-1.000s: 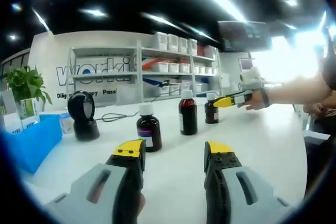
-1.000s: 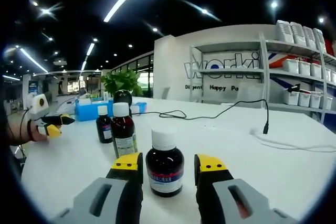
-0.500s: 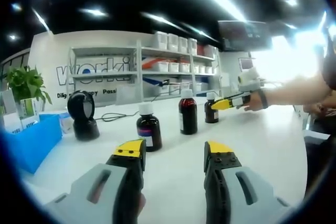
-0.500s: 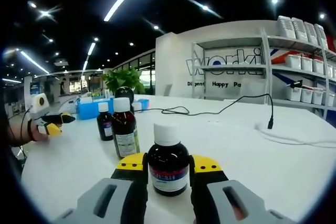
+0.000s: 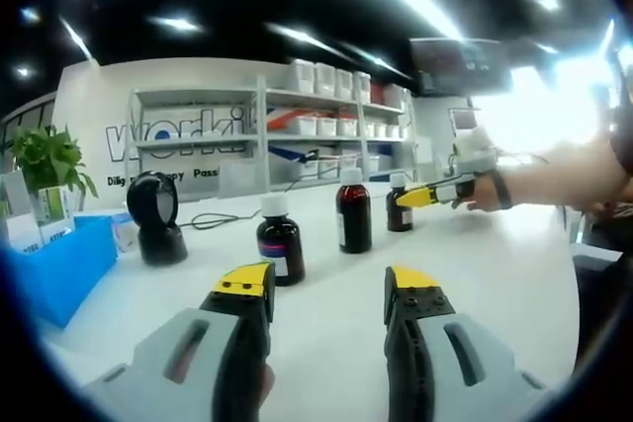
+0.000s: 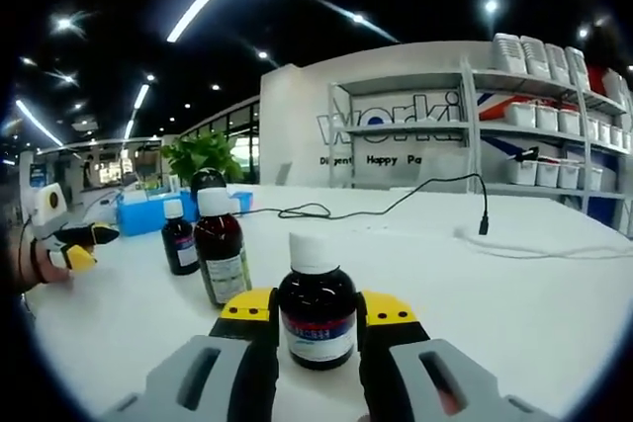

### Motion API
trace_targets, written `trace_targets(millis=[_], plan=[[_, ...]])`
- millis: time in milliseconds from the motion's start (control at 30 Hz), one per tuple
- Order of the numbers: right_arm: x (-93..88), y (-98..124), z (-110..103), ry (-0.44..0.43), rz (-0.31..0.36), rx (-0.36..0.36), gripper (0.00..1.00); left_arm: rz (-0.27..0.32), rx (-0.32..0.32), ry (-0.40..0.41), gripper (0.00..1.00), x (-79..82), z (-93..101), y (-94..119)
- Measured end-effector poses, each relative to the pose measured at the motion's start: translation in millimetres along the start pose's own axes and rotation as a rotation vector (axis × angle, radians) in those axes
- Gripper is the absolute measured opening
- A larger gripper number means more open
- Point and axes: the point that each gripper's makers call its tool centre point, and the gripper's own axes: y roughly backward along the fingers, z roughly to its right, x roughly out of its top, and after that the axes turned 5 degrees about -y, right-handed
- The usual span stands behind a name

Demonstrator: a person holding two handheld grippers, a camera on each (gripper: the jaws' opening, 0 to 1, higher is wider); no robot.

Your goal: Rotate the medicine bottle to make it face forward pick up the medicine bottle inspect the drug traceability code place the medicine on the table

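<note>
Between right tool [image 6: 313, 311] tips, medicine bottle [image 6: 316, 315]

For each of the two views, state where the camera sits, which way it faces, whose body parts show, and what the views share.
Left gripper view: rides the left gripper, jaws apart, facing shelves across the table; the person's forearm enters from the right.
Right gripper view: rides the right gripper, jaws closed on a medicine bottle, facing the shelves; the hand shows far left.
Shared: three bottles, scanner, blue bin, plant.
</note>
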Motion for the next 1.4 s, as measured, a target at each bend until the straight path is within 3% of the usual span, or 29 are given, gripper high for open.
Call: trace_targets(millis=[633,967,1267,1333,1400], plan=[[-0.5,3.0,2.3,-0.047,0.057,-0.234,0.25,0.002,-0.001,-0.001,0.35,0.4,0.7,0.3],[-4.3,8.5,-0.3,0.012,0.054,-0.342,0.25,0.003,-0.002,-0.002,0.35,0.2,0.2,0.8],[-6.8,7.0,0.1,0.015,0.032,-0.307,0.26,0.004,-0.002,-0.002,0.35,0.4,0.7,1.0],[-5.2,6.1,-4.0,0.027,0.031,-0.265,0.34,0.004,-0.001,-0.001,0.35,0.4,0.4,1.0],[-5.5,2.8,-12.7,0.013,0.006,-0.17,0.42,0.002,-0.001,-0.001,0.35,0.2,0.3,0.9]])
